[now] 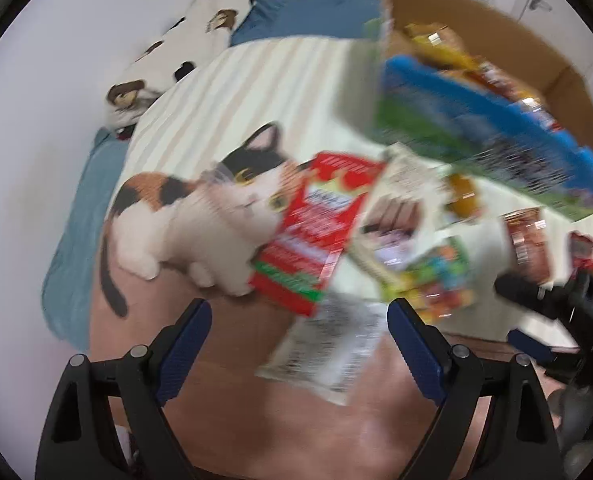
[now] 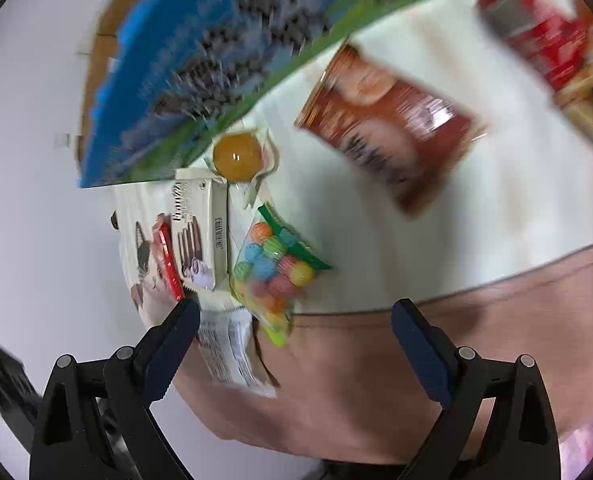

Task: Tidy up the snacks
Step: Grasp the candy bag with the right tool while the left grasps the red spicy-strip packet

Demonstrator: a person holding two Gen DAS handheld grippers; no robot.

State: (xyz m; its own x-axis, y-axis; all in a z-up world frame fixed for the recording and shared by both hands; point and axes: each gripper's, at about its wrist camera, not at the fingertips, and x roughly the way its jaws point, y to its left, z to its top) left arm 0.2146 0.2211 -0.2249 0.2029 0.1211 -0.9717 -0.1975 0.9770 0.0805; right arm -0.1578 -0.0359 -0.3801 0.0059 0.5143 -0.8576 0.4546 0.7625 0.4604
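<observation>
Snacks are seen scattered on a bed [image 1: 256,76], both tools held wide and empty.

The left tool [image 1: 299,322] and right tool [image 2: 295,322] are poised above a white packet [image 1: 332,354] at the bed's near edge; beside it lie a candy bag [image 2: 274,272] and a red box [image 1: 316,232].

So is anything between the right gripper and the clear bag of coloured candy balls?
Nothing visible. The right gripper, jaws open and empty, faces the clear bag of coloured candy balls directly; the cream biscuit box lies beside it, not across the approach.

Blue-green box [image 1: 476,128], red packet [image 1: 316,228], striped blanket [image 1: 232,92].
</observation>
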